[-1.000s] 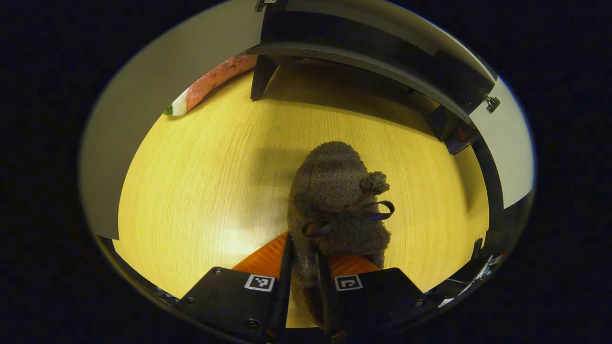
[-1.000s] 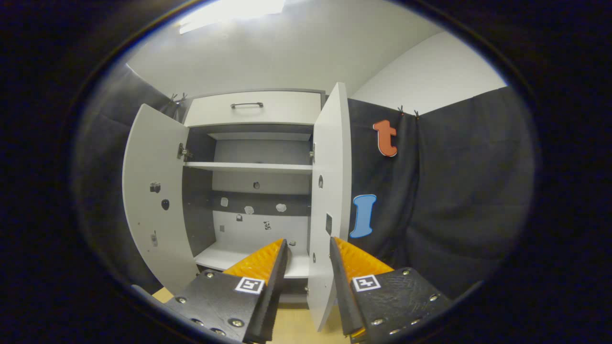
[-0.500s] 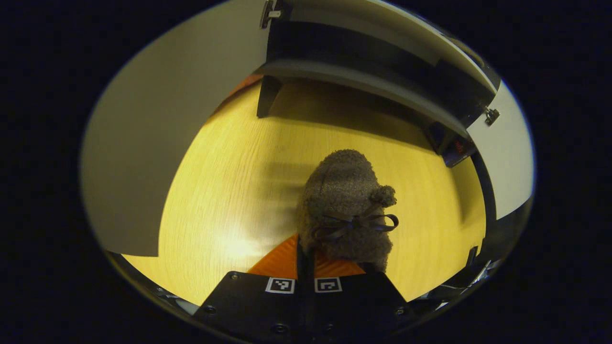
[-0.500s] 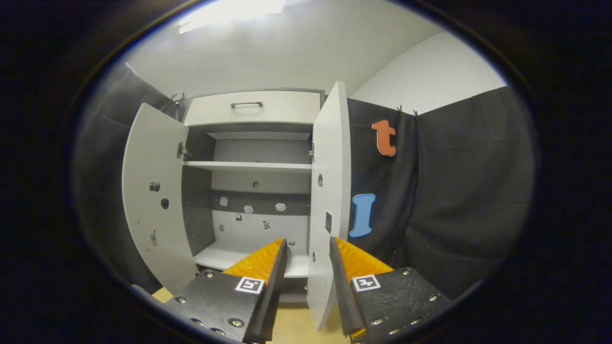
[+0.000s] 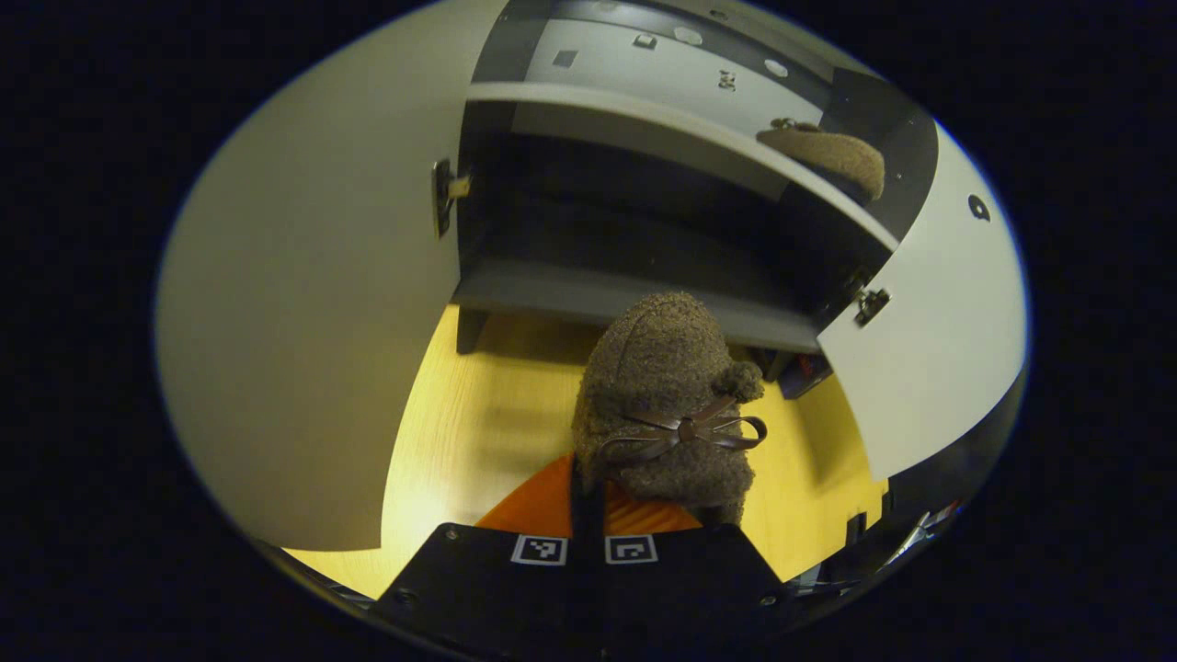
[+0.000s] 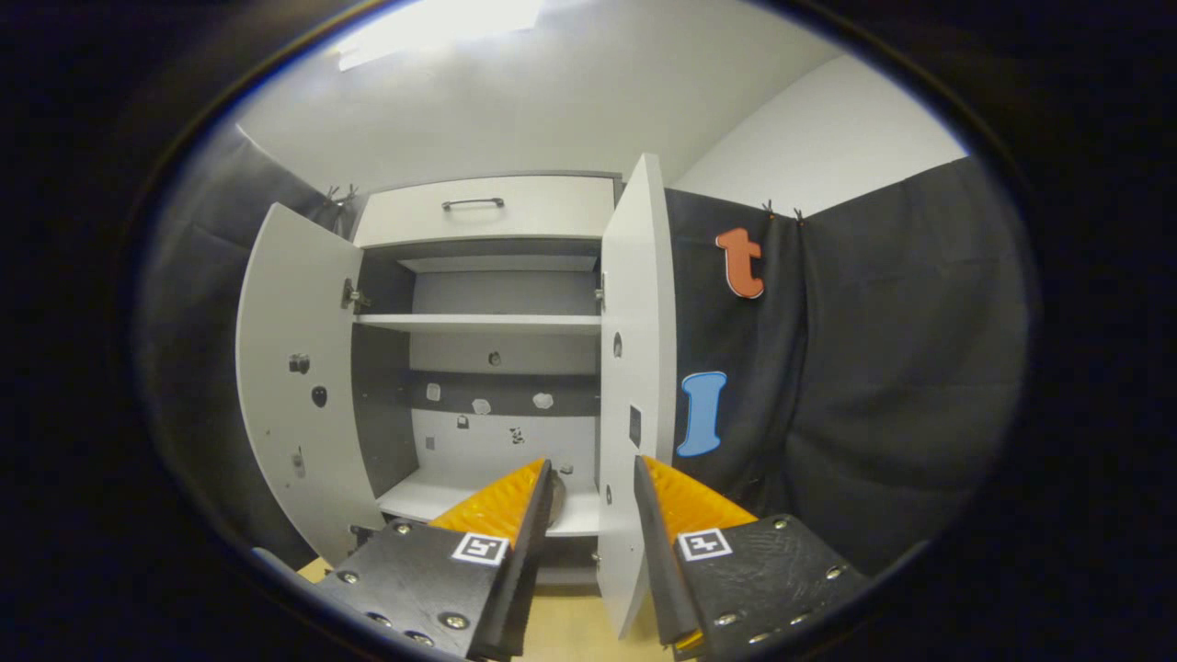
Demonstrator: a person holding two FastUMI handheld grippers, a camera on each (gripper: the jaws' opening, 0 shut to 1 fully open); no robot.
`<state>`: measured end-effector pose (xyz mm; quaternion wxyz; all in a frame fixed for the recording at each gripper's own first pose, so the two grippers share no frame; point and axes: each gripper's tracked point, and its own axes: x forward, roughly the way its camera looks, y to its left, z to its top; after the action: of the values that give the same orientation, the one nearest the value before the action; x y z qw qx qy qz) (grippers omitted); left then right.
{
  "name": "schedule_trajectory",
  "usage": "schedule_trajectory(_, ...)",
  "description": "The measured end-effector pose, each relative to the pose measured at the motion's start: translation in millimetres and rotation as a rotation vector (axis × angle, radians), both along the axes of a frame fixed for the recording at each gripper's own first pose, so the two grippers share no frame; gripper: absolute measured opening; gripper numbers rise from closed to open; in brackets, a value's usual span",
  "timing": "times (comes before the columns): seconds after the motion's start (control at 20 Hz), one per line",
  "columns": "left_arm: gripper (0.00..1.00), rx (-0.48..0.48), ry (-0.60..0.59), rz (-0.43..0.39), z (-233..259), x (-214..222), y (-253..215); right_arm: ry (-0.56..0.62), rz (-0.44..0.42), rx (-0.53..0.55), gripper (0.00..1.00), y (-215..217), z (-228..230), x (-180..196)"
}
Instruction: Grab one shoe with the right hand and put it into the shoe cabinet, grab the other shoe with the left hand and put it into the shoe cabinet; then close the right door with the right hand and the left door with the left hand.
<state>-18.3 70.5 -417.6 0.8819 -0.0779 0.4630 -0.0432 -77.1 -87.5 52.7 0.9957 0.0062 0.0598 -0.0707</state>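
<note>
Left gripper view: the left hand-held gripper is clamped on the heel of a fuzzy brown shoe, held above the wooden floor in front of the open shoe cabinet, while the other shoe lies on the cabinet's white shelf. Right gripper view: the right hand-held gripper is parted and holds nothing, facing the cabinet, whose left door and right door both stand open.
</note>
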Motion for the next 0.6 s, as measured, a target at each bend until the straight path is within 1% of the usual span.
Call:
schedule_trajectory(0.2, 0.01, -0.012, -0.082, 0.001, 41, 39, -12, -0.005, -0.013, 0.01, 0.5, -5, 1, -4)
schedule_trajectory(0.25, 0.04, -0.021, -0.103, 0.005, 51, 49, -17, -0.007, -0.019, 0.012, 0.5, -8, 1, -5)
schedule_trajectory(0.3, 0.01, -0.029, -0.125, 0.005, 62, 57, -21, -0.01, -0.027, 0.013, 0.5, -11, 2, -7)
schedule_trajectory(0.5, 0.01, -0.041, -0.219, -0.018, 106, 92, -33, -0.023, -0.057, 0.022, 0.5, -21, 7, -13)
schedule_trajectory(0.55, 0.03, -0.051, -0.24, -0.02, 116, 102, -37, -0.028, -0.065, 0.023, 0.5, -23, 9, -14)
schedule_trajectory(0.6, 0.01, -0.065, -0.26, -0.02, 129, 112, -41, -0.031, -0.075, 0.023, 0.5, -25, 11, -16)
